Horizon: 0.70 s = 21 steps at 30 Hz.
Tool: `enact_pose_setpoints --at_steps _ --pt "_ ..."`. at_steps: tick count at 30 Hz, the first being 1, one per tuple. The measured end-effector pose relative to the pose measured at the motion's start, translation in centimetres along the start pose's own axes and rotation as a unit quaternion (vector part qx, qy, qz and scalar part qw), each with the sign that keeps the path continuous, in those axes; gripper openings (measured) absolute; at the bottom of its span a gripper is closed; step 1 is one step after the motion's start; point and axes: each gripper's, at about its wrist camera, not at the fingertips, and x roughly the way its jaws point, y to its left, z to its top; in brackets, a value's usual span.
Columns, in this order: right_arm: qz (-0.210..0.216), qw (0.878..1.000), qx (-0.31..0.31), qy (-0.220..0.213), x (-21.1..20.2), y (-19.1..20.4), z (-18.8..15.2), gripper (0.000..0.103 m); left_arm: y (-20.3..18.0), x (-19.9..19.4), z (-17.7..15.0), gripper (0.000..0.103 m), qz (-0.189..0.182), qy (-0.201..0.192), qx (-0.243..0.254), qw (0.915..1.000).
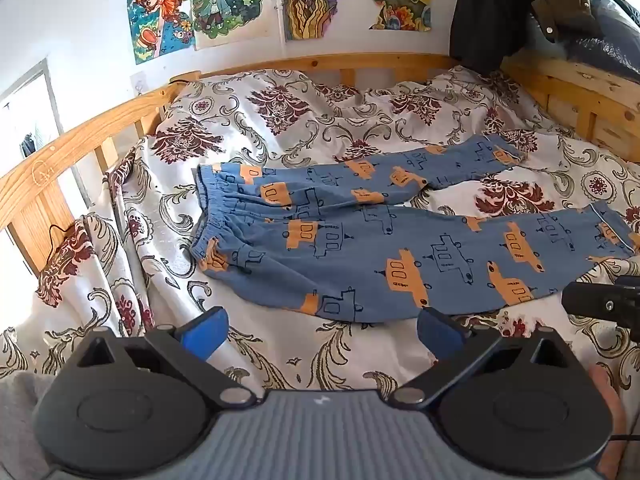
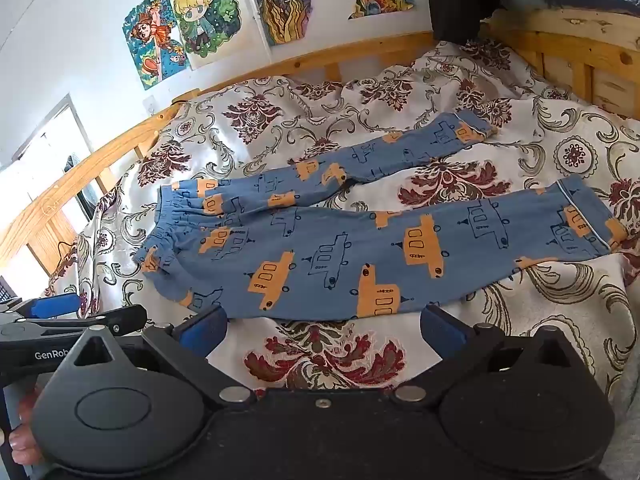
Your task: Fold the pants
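Note:
Blue pants [image 1: 360, 240] printed with orange cars lie flat on the bed, waistband to the left, both legs spread apart toward the right. They also show in the right wrist view [image 2: 360, 248]. My left gripper [image 1: 322, 330] is open and empty, hovering just in front of the near leg's edge. My right gripper [image 2: 324, 326] is open and empty, also just in front of the near leg's lower edge. The right gripper's tip shows at the right edge of the left wrist view [image 1: 600, 300]; the left gripper shows at the left in the right wrist view [image 2: 72, 324].
The floral bedcover [image 1: 280, 128] is rumpled toward the back. A wooden bed rail [image 1: 80, 140] runs along the left and back, with a wooden headboard [image 1: 580, 92] on the right. Dark clothes [image 1: 500, 12] hang at the back right. Posters [image 1: 224, 0] hang on the wall.

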Motion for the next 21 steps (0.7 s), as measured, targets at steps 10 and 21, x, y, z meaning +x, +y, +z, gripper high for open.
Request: enact_pose_setpoints --at_steps 10,21 --pt "0.0 1.0 0.001 0.001 0.05 -0.05 0.02 0.103 0.01 -0.04 -0.04 0.103 0.0 0.002 -0.002 1.0" --pt "0.001 1.0 0.003 0.002 0.03 -0.15 0.03 0.103 0.26 0.21 0.03 0.103 0.001 0.003 -0.001 1.0"
